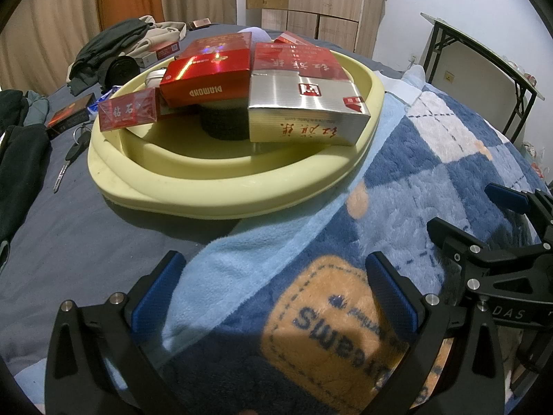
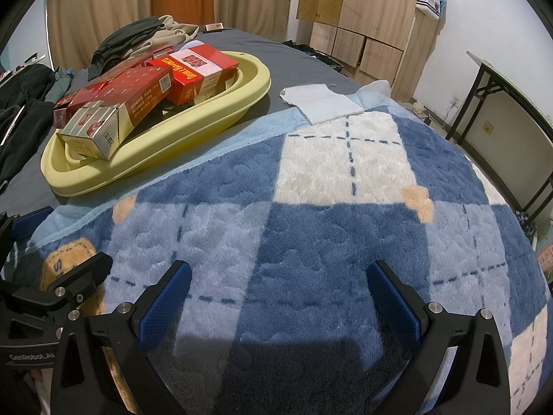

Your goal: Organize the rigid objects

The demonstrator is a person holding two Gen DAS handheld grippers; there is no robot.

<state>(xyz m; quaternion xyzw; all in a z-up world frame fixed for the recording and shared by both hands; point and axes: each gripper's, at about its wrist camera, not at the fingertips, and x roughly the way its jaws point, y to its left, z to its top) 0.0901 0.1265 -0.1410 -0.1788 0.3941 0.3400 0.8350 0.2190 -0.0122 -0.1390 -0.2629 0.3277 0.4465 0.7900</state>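
A pale yellow oval basin [image 1: 193, 193] [image 2: 166, 138] rests on the bed and holds several red and silver cartons: a silver-and-red carton [image 1: 304, 103] [image 2: 100, 128], a red DIAMOND carton [image 1: 207, 72], a small red pack [image 1: 128, 110] on the rim and a red-and-white carton [image 2: 197, 69]. A black round object [image 1: 224, 124] lies under the cartons. My left gripper [image 1: 276, 294] is open and empty above the plaid blanket, short of the basin. My right gripper [image 2: 278, 297] is also open and empty over the blanket, right of the basin; it shows in the left wrist view as right gripper [image 1: 463, 207].
A blue plaid fleece blanket [image 2: 328, 207] covers the near bed. Keys [image 1: 69, 159], a dark small box [image 1: 69, 117] and another red pack [image 1: 162, 52] lie left of the basin among dark clothes [image 1: 107, 48]. A folding table [image 2: 511, 103] and wooden cabinets [image 2: 373, 10] stand at the right.
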